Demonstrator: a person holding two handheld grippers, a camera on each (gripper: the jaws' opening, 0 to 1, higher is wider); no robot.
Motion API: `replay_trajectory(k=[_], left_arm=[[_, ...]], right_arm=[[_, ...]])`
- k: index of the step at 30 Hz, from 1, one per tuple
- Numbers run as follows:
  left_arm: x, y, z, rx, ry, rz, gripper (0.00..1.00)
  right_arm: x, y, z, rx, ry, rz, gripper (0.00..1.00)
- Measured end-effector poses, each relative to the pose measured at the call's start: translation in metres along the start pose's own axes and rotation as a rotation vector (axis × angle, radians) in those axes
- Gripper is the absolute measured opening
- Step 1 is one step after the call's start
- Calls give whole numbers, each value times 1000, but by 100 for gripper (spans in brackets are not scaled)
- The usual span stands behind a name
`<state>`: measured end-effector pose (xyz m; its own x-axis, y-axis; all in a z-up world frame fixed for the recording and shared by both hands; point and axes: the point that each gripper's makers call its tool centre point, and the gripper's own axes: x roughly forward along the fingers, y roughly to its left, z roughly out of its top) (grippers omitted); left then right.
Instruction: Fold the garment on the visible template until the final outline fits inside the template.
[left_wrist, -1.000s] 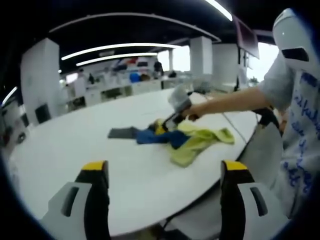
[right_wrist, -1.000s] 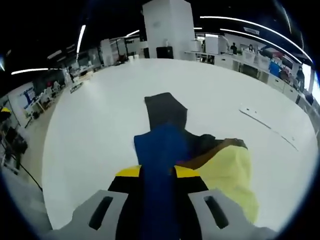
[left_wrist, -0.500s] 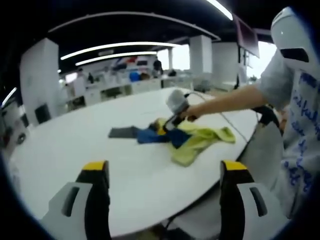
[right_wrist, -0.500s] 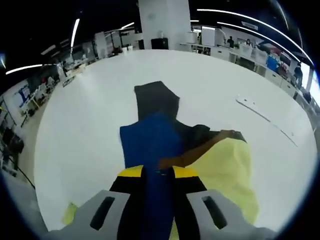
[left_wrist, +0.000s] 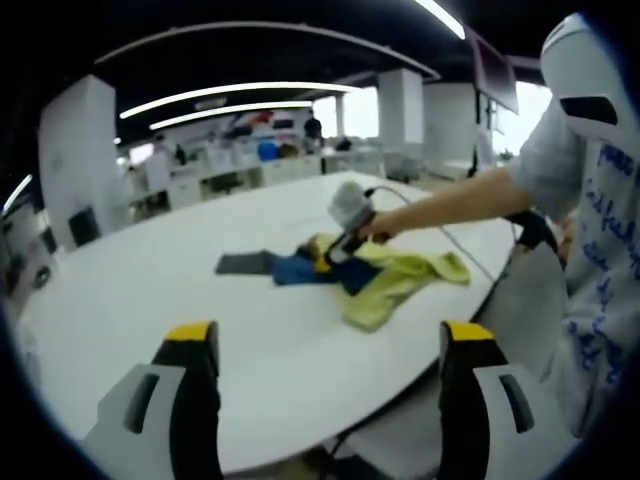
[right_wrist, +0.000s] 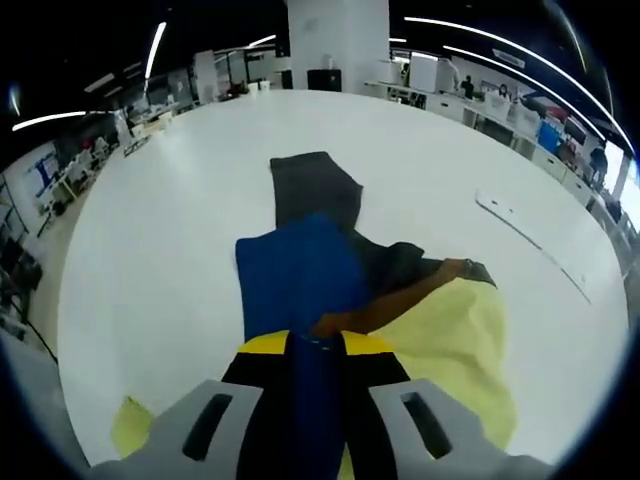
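A crumpled garment with yellow-green (left_wrist: 400, 278), blue (left_wrist: 298, 269) and dark grey (left_wrist: 243, 263) parts lies on the round white table (left_wrist: 150, 290). In the right gripper view the blue cloth (right_wrist: 295, 275) runs up from between the jaws, with the dark grey part (right_wrist: 312, 187) beyond it and the yellow part (right_wrist: 450, 335) to the right. My right gripper (right_wrist: 316, 348) is shut on the blue cloth; it shows in the left gripper view (left_wrist: 335, 252) at the garment, held by a person's arm. My left gripper (left_wrist: 330, 340) stands open near the table's near edge, holding nothing.
A person in a light printed shirt (left_wrist: 600, 250) stands at the table's right side. A thin white strip (right_wrist: 530, 245) lies on the table to the right. Desks, pillars (right_wrist: 338, 45) and shelves surround the table in the background.
The right gripper view has shifted a little over the garment, and a yellow corner now shows at its lower left. The left gripper has stayed put.
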<state>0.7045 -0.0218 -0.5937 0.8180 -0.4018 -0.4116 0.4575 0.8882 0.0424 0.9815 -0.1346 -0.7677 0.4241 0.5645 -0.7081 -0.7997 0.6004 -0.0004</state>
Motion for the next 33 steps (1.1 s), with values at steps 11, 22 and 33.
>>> replay_trajectory(k=[11,22,33], left_arm=[[2,-4,1,6,0,-12,87],[1,-4,1,8,-2,-10,87],[3,-6,4,16,-4,-16,86]], right_arm=[[-6,2,-2,23,-9,23,9],[-7,2,-4,30,1,24,3],[-25,-6,6,76,-41,9,1]])
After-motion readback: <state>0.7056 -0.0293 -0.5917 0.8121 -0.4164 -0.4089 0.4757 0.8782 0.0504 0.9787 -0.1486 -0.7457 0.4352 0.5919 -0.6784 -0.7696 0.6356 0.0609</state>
